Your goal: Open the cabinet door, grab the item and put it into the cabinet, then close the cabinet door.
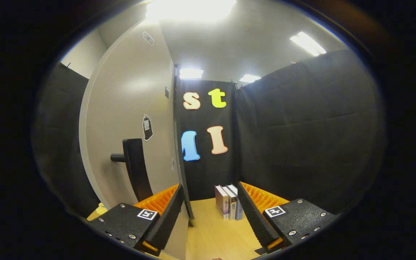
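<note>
Gripper [209, 213] fingers stand wide apart at the bottom of the frame, holding nothing, with bare wooden table [211, 234] between them. At left of centre the pale cabinet door [132, 119] fills the frame, its dark handle [135, 169] low on it, just above the left finger; the door's edge runs down near that finger's tip, and whether it is fully shut I cannot tell. 3 books [228, 201] stand upright at lower centre, just beyond the fingertips, nearer the right one. Likely risk: a swing left toward the handle could knock a finger on the door's edge, and a push forward could topple the books, since they stand unsupported.
</note>
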`<state>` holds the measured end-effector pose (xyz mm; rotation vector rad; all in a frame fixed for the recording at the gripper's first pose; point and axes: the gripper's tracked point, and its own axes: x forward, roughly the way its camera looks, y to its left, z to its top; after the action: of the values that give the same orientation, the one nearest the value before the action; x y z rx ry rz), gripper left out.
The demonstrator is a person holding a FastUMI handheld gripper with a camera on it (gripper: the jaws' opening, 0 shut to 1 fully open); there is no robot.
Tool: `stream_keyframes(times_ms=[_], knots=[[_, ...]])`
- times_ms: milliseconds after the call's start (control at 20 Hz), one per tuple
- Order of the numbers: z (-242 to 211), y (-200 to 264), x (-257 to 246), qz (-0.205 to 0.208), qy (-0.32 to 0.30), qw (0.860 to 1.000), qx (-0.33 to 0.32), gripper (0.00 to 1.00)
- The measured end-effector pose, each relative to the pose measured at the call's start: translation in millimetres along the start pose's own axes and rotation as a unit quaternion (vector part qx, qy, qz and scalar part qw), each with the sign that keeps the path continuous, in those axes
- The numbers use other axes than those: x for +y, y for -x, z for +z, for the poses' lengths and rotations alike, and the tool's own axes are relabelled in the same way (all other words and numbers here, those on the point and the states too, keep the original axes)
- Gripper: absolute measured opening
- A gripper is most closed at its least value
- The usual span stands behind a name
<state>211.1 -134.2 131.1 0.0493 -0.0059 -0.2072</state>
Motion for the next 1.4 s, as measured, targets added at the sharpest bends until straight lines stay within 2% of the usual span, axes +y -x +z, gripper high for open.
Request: stream_keyframes(times_ms=[150,400,650,1400], knots=[[-3,0,26,0.026,-0.008,1.000,0.004,0.92],[-3,-5,55,0.047,0.010,0.999,-0.004,0.92],[-10,-11,89,0.077,-0.012,0.997,0.004,0.92],[-30,-52,208,0.178,-0.030,0.983,0.031,0.94]])
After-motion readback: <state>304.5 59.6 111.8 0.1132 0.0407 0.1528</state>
